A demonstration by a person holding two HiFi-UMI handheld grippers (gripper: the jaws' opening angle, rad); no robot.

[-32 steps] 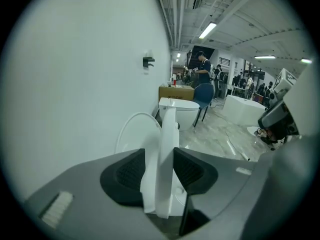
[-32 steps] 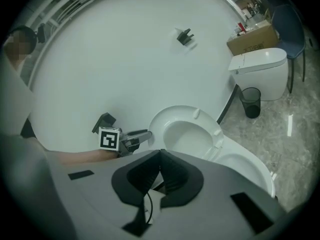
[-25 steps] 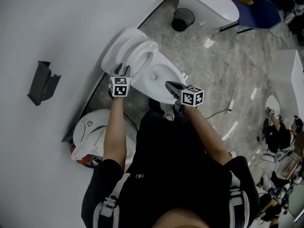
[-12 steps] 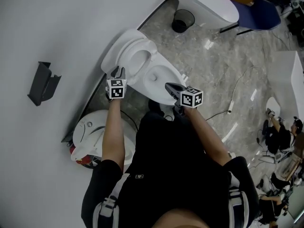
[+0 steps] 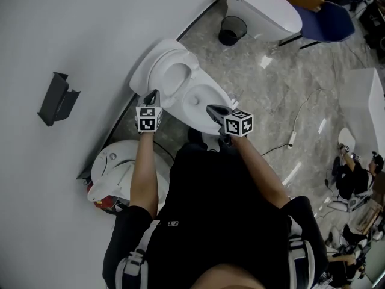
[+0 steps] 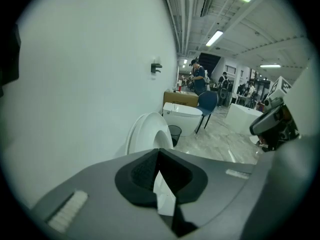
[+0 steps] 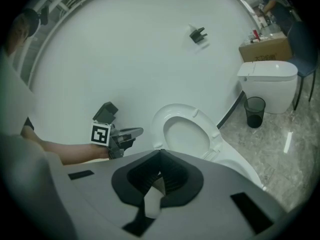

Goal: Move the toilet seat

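Our left gripper (image 5: 151,94) has just closed its jaws, nothing between them. The raised toilet seat (image 5: 174,58) stands just ahead of its tips, long axis rising along the wall. Our right gripper (image 5: 210,108), also closed and empty, lies farther off, so the left is nearer

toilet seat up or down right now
Up. The toilet seat stands raised, its ring facing the right gripper view, and the bowl below lies uncovered.

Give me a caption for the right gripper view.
White oval toilet seat stands raised; left gripper, jaws just closed, hovers beside it.
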